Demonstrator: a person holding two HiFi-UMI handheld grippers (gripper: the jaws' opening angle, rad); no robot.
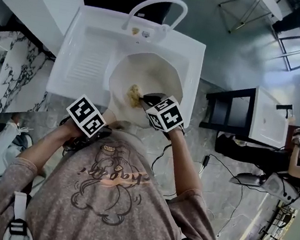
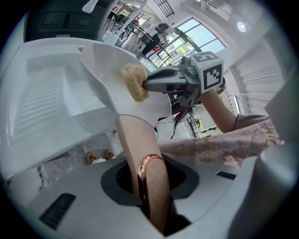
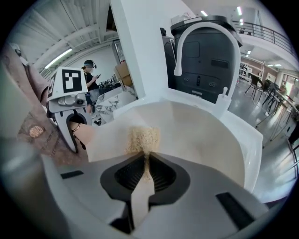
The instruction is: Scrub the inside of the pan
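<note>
The left gripper (image 2: pixel 150 189) had its jaws closed tight on the beige, copper-ringed pan handle (image 2: pixel 134 140). It held the round cream-coloured pan (image 1: pixel 153 73) tilted over the white moulded sink (image 1: pixel 91 51), with the inside facing the person. The pan looked rigid and fairly weighty hanging off one end. Its smooth coating was likely slick when wet, so the handle was the sound place to hold it. A soft, tan, fibrous scrubbing pad (image 3: pixel 143 138) lay pressed against the inside wall, pinched between the closed jaws of the right gripper (image 3: pixel 145 164). The pad would likely squash easily under pressure.
</note>
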